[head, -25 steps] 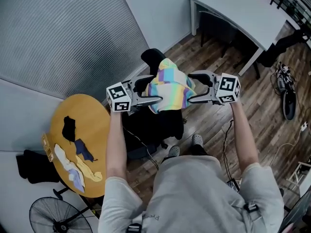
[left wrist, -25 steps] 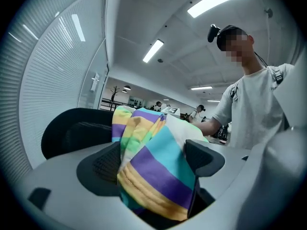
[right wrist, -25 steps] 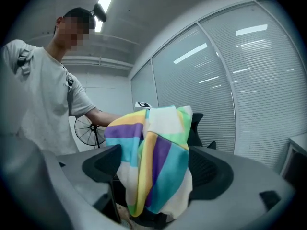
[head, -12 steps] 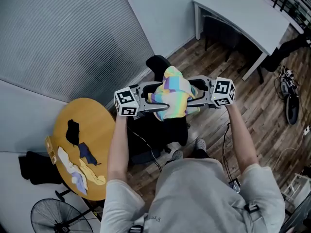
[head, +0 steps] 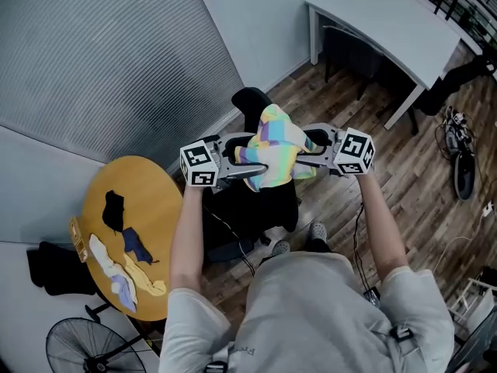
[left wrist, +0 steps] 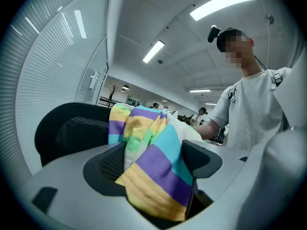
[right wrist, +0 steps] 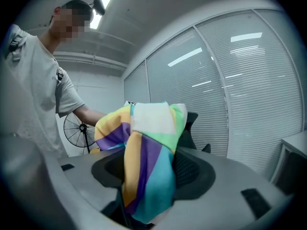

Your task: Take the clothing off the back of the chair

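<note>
Clothing [head: 273, 142] hangs on the chair [head: 248, 99] back, not lifted. Right gripper [head: 303, 148] has just closed onto it; left gripper [head: 256, 152], just narrowing, stands wide around it.

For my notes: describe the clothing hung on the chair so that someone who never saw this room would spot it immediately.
Between the white desk and the round yellow table stands a black office chair. Draped over its back is the garment: blocks of yellow, purple, turquoise and green, unlike the small clothes lying flat on the table.
</note>
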The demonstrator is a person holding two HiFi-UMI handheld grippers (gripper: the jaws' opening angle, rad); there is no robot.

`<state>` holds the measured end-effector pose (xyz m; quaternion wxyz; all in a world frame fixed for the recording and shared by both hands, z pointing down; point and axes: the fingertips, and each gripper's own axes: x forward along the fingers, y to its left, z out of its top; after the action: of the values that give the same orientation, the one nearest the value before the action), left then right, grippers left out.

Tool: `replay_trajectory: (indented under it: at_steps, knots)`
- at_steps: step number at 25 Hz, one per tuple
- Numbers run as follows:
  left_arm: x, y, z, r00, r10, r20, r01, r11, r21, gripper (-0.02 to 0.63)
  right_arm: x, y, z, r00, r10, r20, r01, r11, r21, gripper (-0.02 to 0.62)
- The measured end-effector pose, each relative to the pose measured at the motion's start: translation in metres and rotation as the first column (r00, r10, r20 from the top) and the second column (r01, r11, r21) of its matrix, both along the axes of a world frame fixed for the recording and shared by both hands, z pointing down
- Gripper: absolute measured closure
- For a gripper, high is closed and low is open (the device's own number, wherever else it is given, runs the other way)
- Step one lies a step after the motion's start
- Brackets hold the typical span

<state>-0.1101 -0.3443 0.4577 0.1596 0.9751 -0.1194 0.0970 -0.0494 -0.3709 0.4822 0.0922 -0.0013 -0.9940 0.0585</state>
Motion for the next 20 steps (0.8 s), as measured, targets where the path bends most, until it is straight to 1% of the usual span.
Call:
replay_trajectory:
  at_steps: [3,5,7,11,15,20]
  knots:
    - [-0.002,0.002,-0.002,1.0,-0.011,-0.008,0.011,1.0,-0.006,0.256,0.002,0.001,-0.001,0.999,0.032,-0.005,-0.032,0.999,0.003,0.35]
    - [-0.003,0.003,-0.002,1.0,-0.024,-0.01,0.024,1.0,-0.002,0.282,0.004,0.003,0.0,0.999,0.039,-0.006,-0.039,0.999,-0.011,0.371]
    - [-0.005,0.003,-0.003,0.999,-0.044,-0.01,0.044,0.999,0.01,0.315,0.005,0.005,0.0,0.999,0.045,-0.009,-0.045,0.999,-0.021,0.388]
    - [-0.008,0.005,-0.006,0.996,-0.087,-0.016,0.087,0.995,0.041,0.391,0.006,0.008,-0.001,0.998,0.062,-0.026,-0.063,0.998,-0.012,0.416]
    - [-0.009,0.009,-0.007,0.993,-0.117,-0.015,0.118,0.992,0.056,0.433,0.005,0.011,-0.002,0.996,0.079,-0.029,-0.079,0.997,-0.021,0.434]
    - [-0.008,0.011,-0.008,0.989,-0.144,0.01,0.143,0.986,0.081,0.486,0.004,0.012,-0.003,0.994,0.106,-0.038,-0.107,0.994,-0.023,0.448]
